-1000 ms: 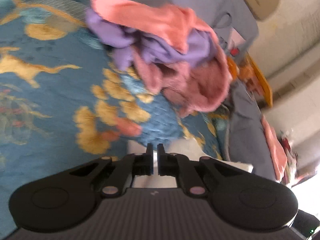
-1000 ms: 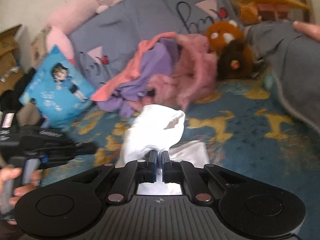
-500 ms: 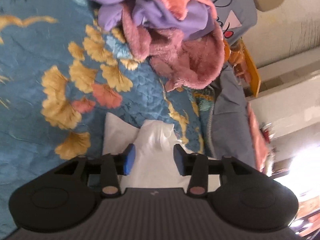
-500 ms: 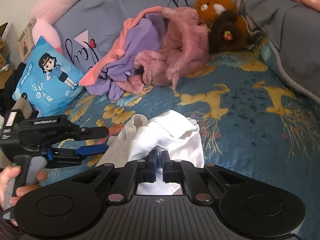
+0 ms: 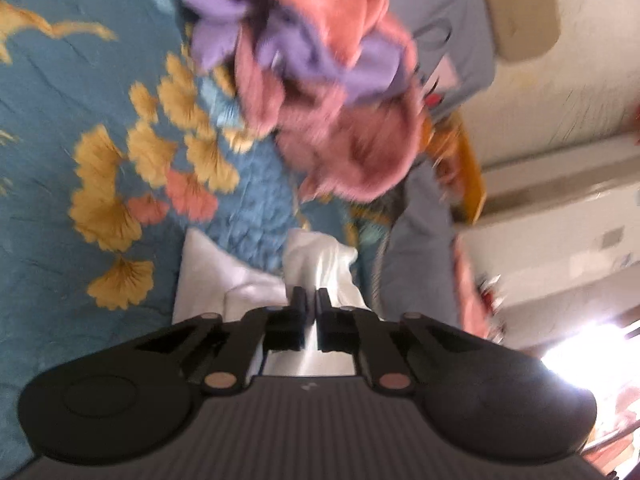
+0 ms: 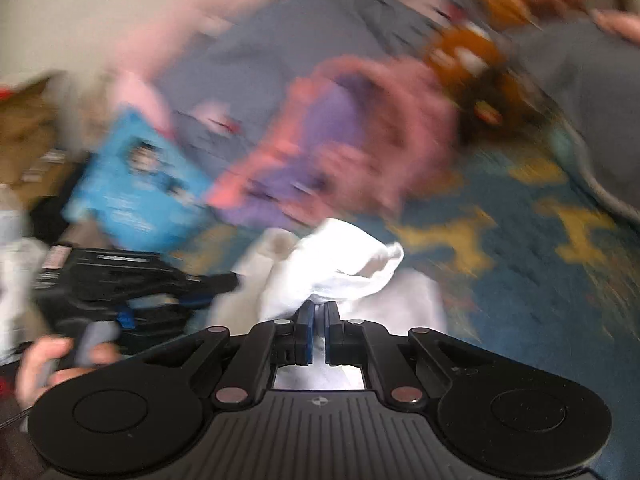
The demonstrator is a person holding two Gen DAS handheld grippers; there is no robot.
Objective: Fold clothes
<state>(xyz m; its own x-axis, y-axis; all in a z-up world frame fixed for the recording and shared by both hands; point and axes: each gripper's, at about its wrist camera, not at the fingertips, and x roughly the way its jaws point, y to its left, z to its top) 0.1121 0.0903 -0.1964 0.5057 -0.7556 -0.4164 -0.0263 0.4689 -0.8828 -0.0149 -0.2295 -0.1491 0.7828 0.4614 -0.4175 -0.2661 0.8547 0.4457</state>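
Fingers of the left gripper are pinching together on a bunched ridge of the white garment, cloth showing in the narrow gap between them; fingers of the right gripper are likewise closing on a gathered fold of the same white garment, which is rising in a puffed hump just ahead of the tips; both views are smearing with motion blur, so fine detail is not readable. Beside the right gripper, the left gripper's black body is showing, with the person's hand wrapping its handle. Beneath and around the garment, the blue bedspread with yellow leaf and animal prints is lying flat; part of the white cloth is resting on it while the pinched parts are lifting off it. Farther on, a tangled pile of pink and purple clothes is sitting unfolded on the bedspread; behind it are a grey pillow, a blue cartoon cushion and a brown plush toy. As judged, folding is standing at an early stage: one garment is being handled, with no crisp folded shape visible yet, and the pile is awaiting its turn.
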